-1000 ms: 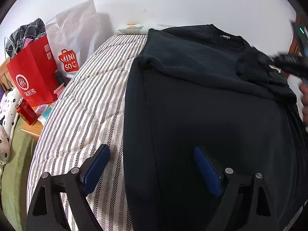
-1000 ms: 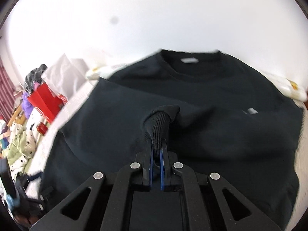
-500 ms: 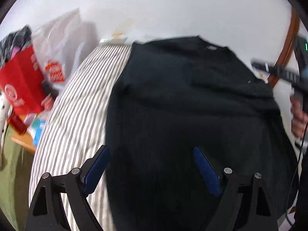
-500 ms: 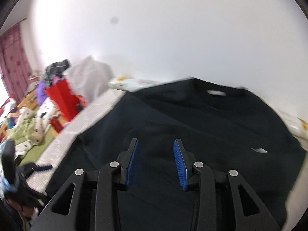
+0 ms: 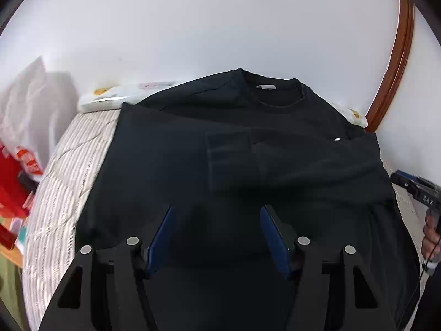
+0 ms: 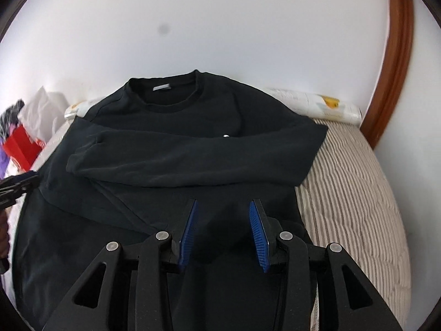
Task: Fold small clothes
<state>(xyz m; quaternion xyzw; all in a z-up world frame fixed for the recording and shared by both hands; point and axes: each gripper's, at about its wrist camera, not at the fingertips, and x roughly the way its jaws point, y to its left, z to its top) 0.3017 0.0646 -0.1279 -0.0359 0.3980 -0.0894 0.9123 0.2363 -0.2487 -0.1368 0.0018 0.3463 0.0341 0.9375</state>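
Left wrist view shows the black sweatshirt (image 5: pixel 234 149) spread front-up on the striped bed (image 5: pixel 69 171), neckline toward the head edge by the wall, body running down to the near edge. Both sleeves lie folded in across the chest; in the right wrist view the sleeve (image 6: pixel 193 154) from the bed's right side crosses the body with its cuff near the garment's left edge, which suggests the sleeves were laid in to square the garment off for a lengthwise fold. The left gripper (image 5: pixel 217 237) hangs over the lower body of the garment, its jaws closing with only the cloth surface beneath and nothing pinched between the blue pads. The right gripper (image 6: pixel 223 231) hangs over the lower right part of the garment, jaws parted and empty. Each gripper also shows at the edge of the other's view, held in a hand. Judged from the layout, the sleeve stage is done and the hem pickup comes next; the hem itself lies below both frames, so its condition cannot be confirmed. A pillow (image 6: pixel 317 104) lies at the head edge, and a red bag (image 6: pixel 22 146) stands off the bed's left side, somewhat blurred.
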